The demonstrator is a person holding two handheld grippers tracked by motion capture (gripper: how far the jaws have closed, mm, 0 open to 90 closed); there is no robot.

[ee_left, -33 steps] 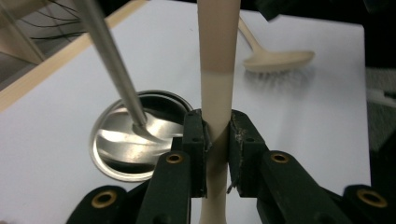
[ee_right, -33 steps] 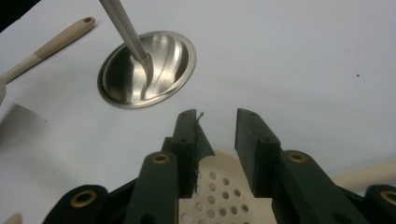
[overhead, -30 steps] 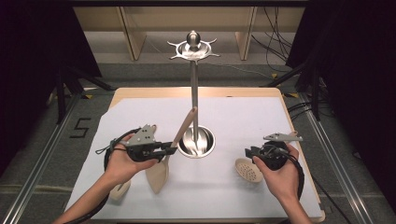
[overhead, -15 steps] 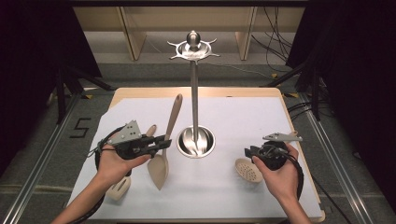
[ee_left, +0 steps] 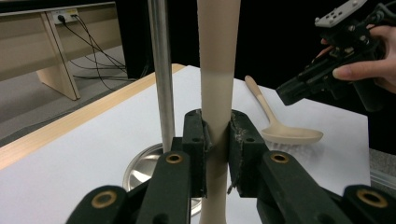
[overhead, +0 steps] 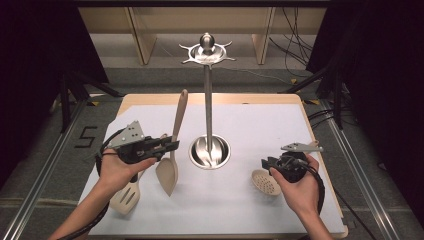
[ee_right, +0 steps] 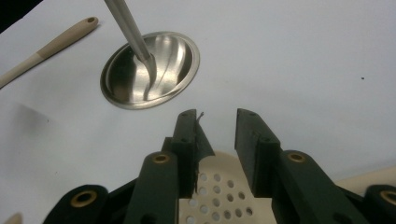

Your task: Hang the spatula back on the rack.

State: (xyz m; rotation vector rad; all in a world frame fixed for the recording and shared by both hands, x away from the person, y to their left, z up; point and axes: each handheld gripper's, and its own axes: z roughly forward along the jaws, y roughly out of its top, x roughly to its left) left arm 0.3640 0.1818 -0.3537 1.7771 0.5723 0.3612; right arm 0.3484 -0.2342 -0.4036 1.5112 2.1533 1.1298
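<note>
Left tongs clamped on spatula handle, blade off bench, left of rack pole. Right tongs agape above skimmer. Keep handle upright; raise toward top hooks without swinging.

The utensil stand sits in the middle of the table. The wooden spatula is left of it, the slotted turner farther left (near the front edge), the skimmer on the right.
</note>
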